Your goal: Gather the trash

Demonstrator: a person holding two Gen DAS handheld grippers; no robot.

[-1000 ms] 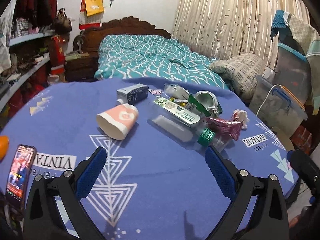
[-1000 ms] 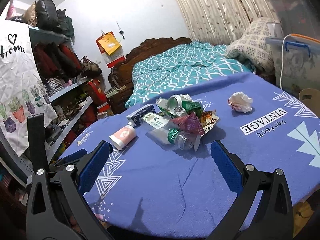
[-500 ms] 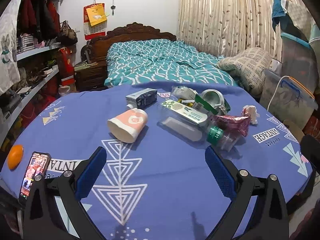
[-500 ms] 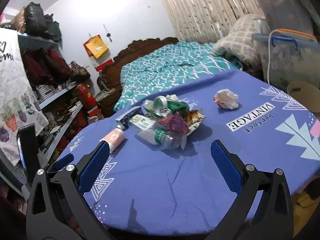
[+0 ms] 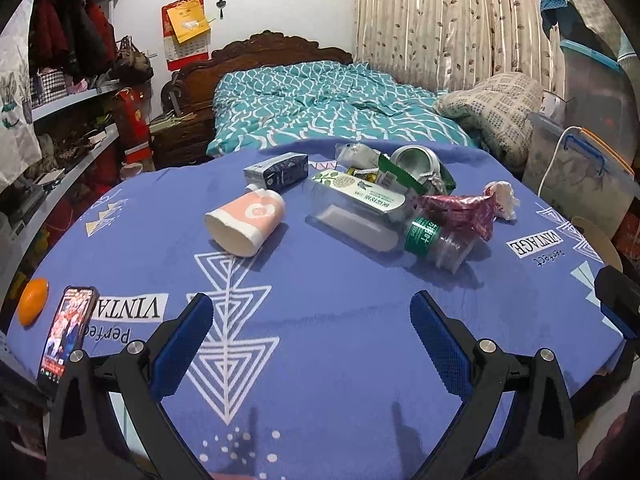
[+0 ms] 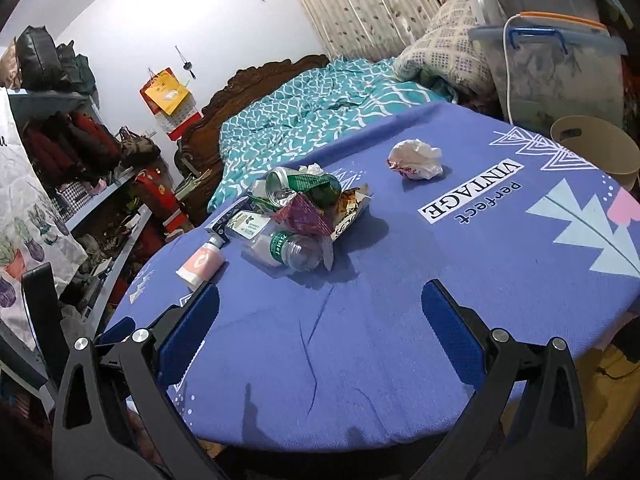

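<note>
Left wrist view: phone (image 5: 66,334) and orange (image 5: 34,301) lying at table (image 5: 320,312) edge, apart from trash. Cup (image 5: 245,223), carton (image 5: 277,171), bottle (image 5: 384,216), can (image 5: 414,162), tissue (image 5: 502,199) clustering mid-table, likely heaped for pickup. Left gripper (image 5: 310,332) and right gripper (image 6: 320,320) hovering short of it, jaws spread, holding nothing.

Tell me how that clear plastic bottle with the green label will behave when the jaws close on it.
The clear plastic bottle looks empty, so probably light and easily crushed. It lies on its side on the tablecloth, so a nudge may roll it. The maroon wrapper rests against it and may shift too.
</note>
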